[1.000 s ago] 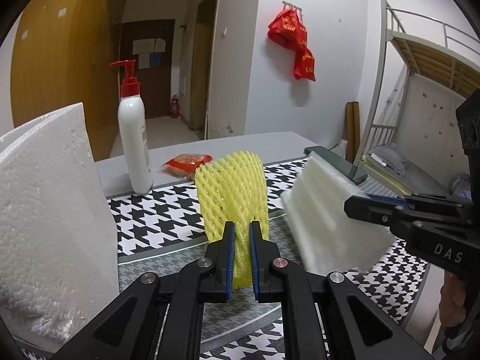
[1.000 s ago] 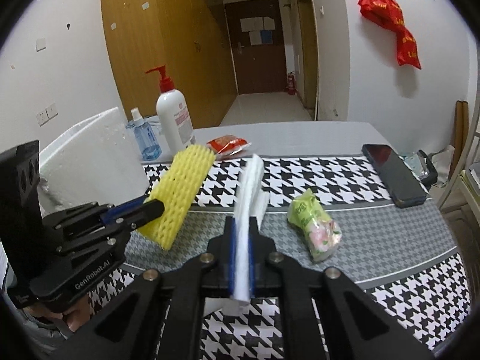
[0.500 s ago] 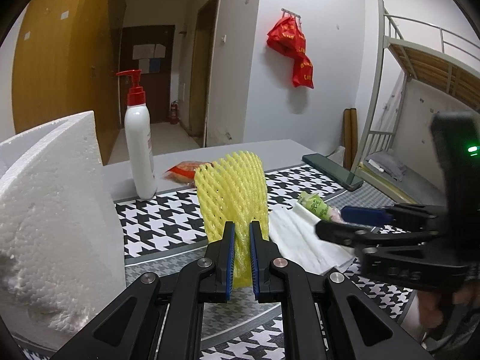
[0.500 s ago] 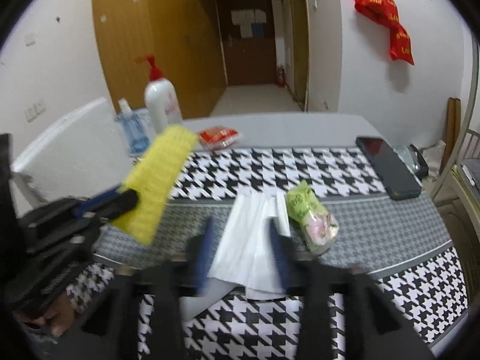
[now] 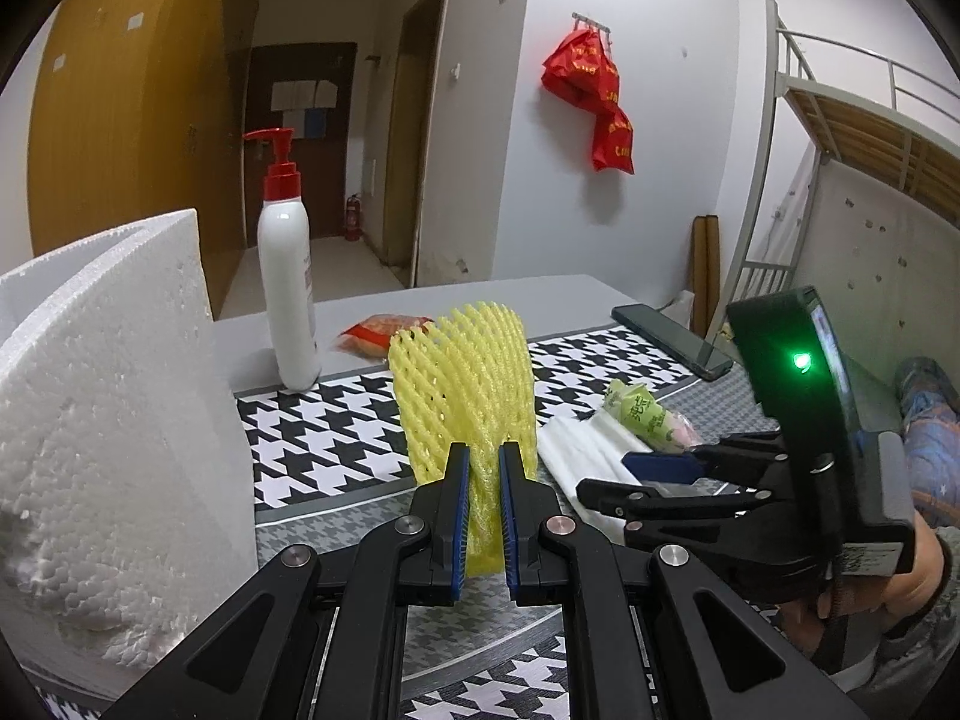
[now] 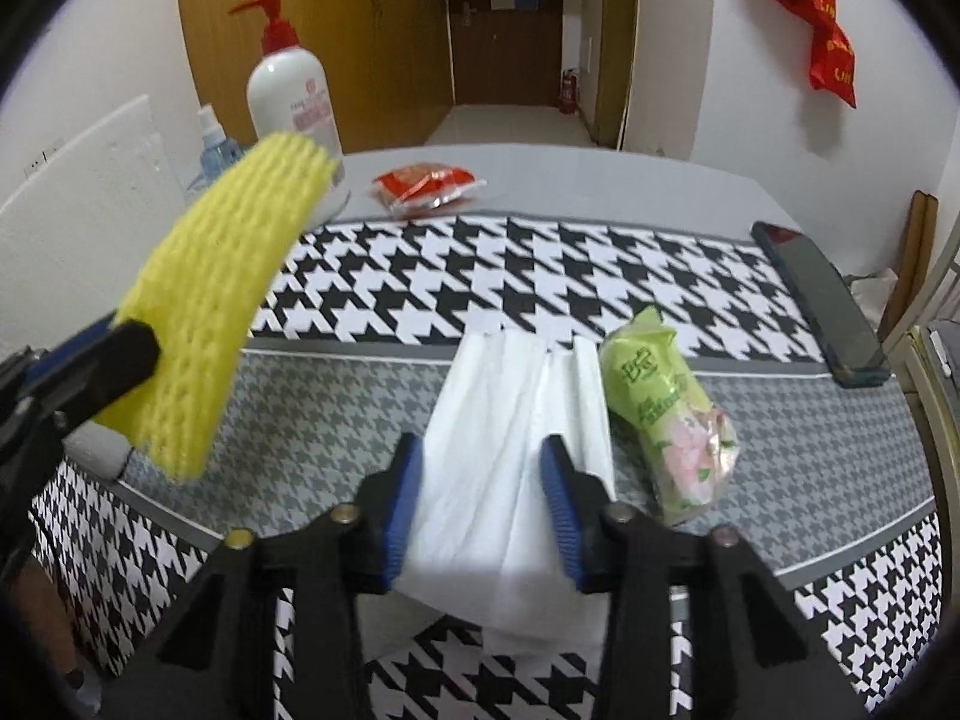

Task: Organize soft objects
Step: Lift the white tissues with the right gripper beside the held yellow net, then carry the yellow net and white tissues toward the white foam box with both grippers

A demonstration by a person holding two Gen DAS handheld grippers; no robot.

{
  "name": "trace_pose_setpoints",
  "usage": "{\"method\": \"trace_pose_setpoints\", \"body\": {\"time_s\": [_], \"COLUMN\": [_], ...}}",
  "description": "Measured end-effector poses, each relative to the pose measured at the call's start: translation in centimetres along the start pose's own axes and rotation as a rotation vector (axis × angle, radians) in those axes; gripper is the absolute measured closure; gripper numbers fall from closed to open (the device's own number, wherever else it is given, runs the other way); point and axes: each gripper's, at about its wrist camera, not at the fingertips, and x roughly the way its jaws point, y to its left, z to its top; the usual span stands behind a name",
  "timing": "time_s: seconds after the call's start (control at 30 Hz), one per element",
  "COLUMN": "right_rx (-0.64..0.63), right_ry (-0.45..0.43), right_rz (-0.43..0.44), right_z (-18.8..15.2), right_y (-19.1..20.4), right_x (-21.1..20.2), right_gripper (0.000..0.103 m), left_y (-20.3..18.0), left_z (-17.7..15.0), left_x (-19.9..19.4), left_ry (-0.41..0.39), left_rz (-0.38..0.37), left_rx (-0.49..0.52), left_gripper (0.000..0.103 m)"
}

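Observation:
My left gripper [image 5: 480, 480] is shut on the lower end of a yellow foam net sleeve [image 5: 462, 384], which it holds upright above the table. From the right wrist view the sleeve [image 6: 222, 300] juts up to the left. A folded white foam sheet [image 6: 510, 396] lies flat on the houndstooth mat [image 6: 540, 264]. My right gripper [image 6: 480, 450] hangs low over the sheet's near end. Its jaws are closing, the sheet lies between them, and the pads do not press on it. A green tissue packet [image 6: 666, 408] lies just right of the sheet.
A big white styrofoam block [image 5: 108, 432] stands at the left. Behind it are a white pump bottle [image 5: 288, 276] and a small blue spray bottle [image 6: 213, 144]. A red snack packet [image 5: 378, 330] lies at the back, a dark phone [image 6: 822, 306] at the right edge.
My right gripper let go of the white sheet, which went from upright in the jaws to flat on the mat. The gripper dropped lower and tilted down. My left gripper stayed still.

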Motion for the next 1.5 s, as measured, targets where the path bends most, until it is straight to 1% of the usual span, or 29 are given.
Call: {"method": "trace_pose_setpoints", "body": {"time_s": [0.03, 0.1, 0.17, 0.2, 0.23, 0.37, 0.4, 0.47, 0.5, 0.53, 0.67, 0.8, 1.0, 1.03, 1.13, 1.2, 1.37, 1.5], "right_rx": [-0.001, -0.007, -0.01, -0.017, -0.025, 0.017, 0.031, 0.049, 0.052, 0.055, 0.07, 0.078, 0.105, 0.108, 0.105, 0.101, 0.098, 0.094], "right_ry": [0.009, 0.013, 0.007, 0.003, -0.001, -0.014, -0.03, -0.082, -0.114, -0.144, -0.217, -0.273, -0.303, -0.307, -0.319, -0.328, -0.347, -0.369], "right_rz": [-0.003, -0.022, -0.029, -0.041, -0.048, -0.009, 0.009, 0.055, 0.063, 0.063, 0.075, 0.075, 0.103, 0.1, 0.078, 0.065, 0.064, 0.069], "right_z": [-0.1, -0.1, -0.3, -0.4, -0.6, -0.5, -0.4, 0.0, 0.1, 0.2, 0.5, 0.7, -0.4, -0.5, -0.8, -0.9, -1.3, -1.6], "right_y": [0.0, 0.1, 0.1, 0.2, 0.4, -0.2, -0.4, -0.7, -0.7, -0.7, -0.8, -0.4, -0.2, -0.1, 0.1, 0.2, 0.6, 0.9], "right_x": [0.2, 0.6, 0.6, 0.6, 0.6, 0.2, -0.4, -2.1, -3.2, -4.2, -7.5, -9.8, -11.2, -11.2, -11.3, -11.5, -12.4, -13.3], "right_gripper": [0.067, 0.077, 0.08, 0.084, 0.086, 0.095, 0.096, 0.096, 0.097, 0.097, 0.097, 0.097, 0.096, 0.096, 0.096, 0.096, 0.096, 0.096], "left_y": [0.0, 0.0, 0.1, 0.1, 0.2, 0.1, 0.2, 0.3, 0.3, 0.3, 0.2, 0.1, -0.5, -0.6, -0.6, -0.9, -1.3, -1.4], "left_z": [0.0, 0.0, 0.0, 0.0, 0.0, 0.0, 0.0, 0.0, 0.0, 0.0, 0.0, 0.0, 0.1, 0.1, 0.3, 0.4, 0.8, 1.3], "left_x": [0.0, 0.0, -0.1, -0.2, -0.2, -0.4, -0.4, -0.4, -0.5, -0.5, -0.7, -1.0, -1.6, -1.8, -2.4, -3.1, -4.9, -6.4], "left_ry": [0.002, 0.003, -0.001, -0.001, -0.001, -0.004, -0.005, -0.007, -0.009, -0.01, -0.019, -0.031, -0.05, -0.051, -0.048, -0.064, -0.106, -0.146], "left_rz": [0.0, -0.002, -0.001, -0.003, -0.005, -0.006, -0.006, -0.01, -0.01, -0.01, -0.01, -0.014, -0.023, -0.018, -0.038, -0.045, -0.06, -0.047], "left_rx": [0.002, 0.003, 0.001, -0.001, -0.003, -0.003, -0.004, -0.01, -0.012, -0.012, -0.006, -0.002, 0.022, 0.026, 0.017, 0.029, 0.047, 0.049], "left_gripper": [0.093, 0.093, 0.093, 0.093, 0.093, 0.093, 0.093, 0.093, 0.093, 0.093, 0.093, 0.093, 0.093, 0.093, 0.093, 0.093, 0.093, 0.093]}}
